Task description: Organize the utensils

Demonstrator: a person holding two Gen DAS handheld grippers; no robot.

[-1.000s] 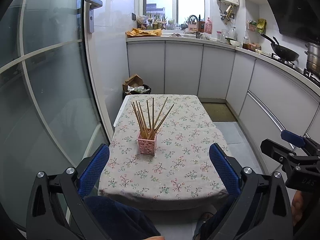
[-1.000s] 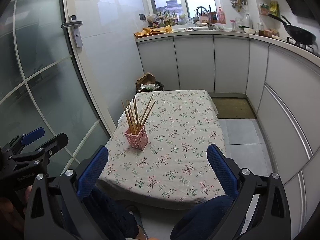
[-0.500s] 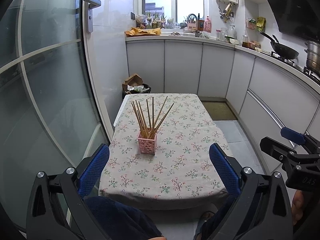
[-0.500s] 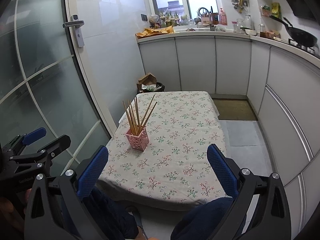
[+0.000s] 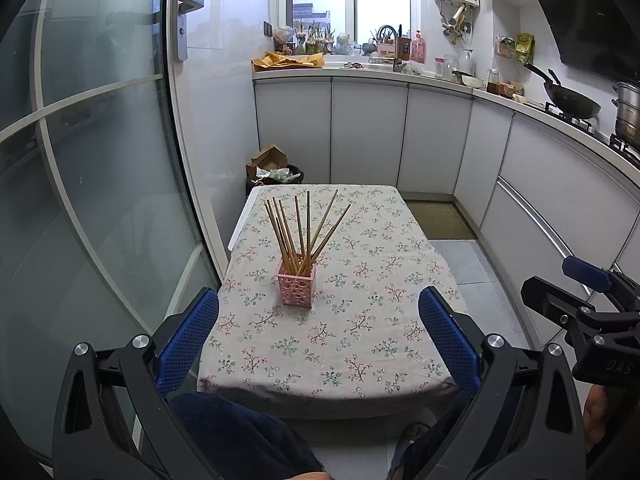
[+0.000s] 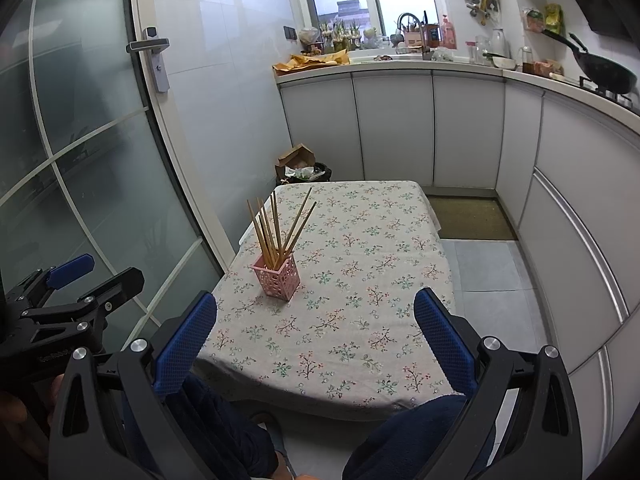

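1. While our left gripper hangs spread and empty short of the table, the chopsticks already stand gathered in the pink holder.
2. Right of the holder, only bare cloth shows.
3. Our right gripper, equally spread, holds nothing; we see no stray utensil to tidy.

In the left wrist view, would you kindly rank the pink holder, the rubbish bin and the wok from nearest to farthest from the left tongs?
1. Pink holder, on the table just ahead of the left tongs.
2. Rubbish bin, on the floor beyond the table's far end.
3. Wok, on the stove, far right.
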